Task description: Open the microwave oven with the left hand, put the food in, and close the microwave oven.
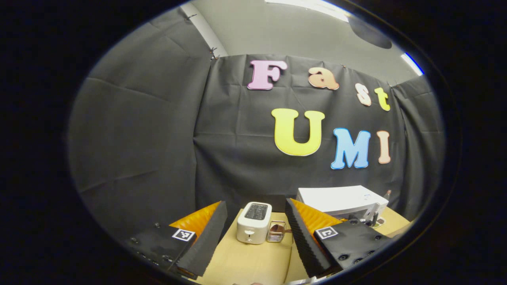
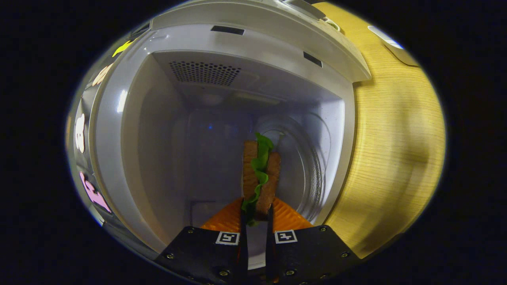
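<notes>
The right gripper [image 2: 256, 221] has its jaws pinching a sandwich [image 2: 259, 174], bread and green lettuce held edge-on inside the open microwave [image 2: 119, 130]; its glass turntable [image 2: 309, 166] is partly hidden behind the food. The left gripper [image 1: 255, 237] has its jaws spread wide and empty above the table [image 1: 249, 263], facing a white toaster [image 1: 254, 222]. Beyond, the microwave's white casing [image 1: 340, 200] is partly blocked.

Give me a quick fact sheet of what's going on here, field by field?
Stage: food going into the oven
Microwave: open, cavity facing the right tool
Right tool: shut on a sandwich, held on edge inside the cavity
Left tool: open, holding nothing, pointed at the booth wall
Toaster: on the table, ahead of the left tool
Glass: beside the toaster
</notes>
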A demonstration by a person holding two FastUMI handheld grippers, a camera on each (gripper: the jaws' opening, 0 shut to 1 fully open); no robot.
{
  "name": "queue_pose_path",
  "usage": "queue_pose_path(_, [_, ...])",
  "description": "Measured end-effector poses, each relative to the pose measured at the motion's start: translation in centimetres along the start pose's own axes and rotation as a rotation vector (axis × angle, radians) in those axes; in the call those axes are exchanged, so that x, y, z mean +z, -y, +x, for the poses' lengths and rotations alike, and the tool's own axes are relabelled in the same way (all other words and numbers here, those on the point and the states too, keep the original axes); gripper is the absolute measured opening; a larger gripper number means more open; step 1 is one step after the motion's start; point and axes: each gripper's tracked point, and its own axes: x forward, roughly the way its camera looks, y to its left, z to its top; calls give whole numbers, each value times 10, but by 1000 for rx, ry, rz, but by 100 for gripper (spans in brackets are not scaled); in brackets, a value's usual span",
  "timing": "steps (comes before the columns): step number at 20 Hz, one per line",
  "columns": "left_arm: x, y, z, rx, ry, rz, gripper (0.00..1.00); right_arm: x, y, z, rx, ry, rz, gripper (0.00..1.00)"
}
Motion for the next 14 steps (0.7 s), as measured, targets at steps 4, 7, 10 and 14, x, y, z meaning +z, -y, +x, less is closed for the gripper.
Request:
queue_pose_path(4, [3,15,7,-22,10,2,97,0,5,-2,-49,-9,-52,23])
queue_pose_path(7, [8,30,11,-50,21,11,94,0,7,-9,-80,-36,-107,37])
queue_pose_path(10, [8,44,16,-67,31,6,97,3,8,-21,-84,-51,-138,61])
queue_pose_path(14, [8,60,20,-87,36,-21,97,10,12,-47,-100,-69,-214,63])
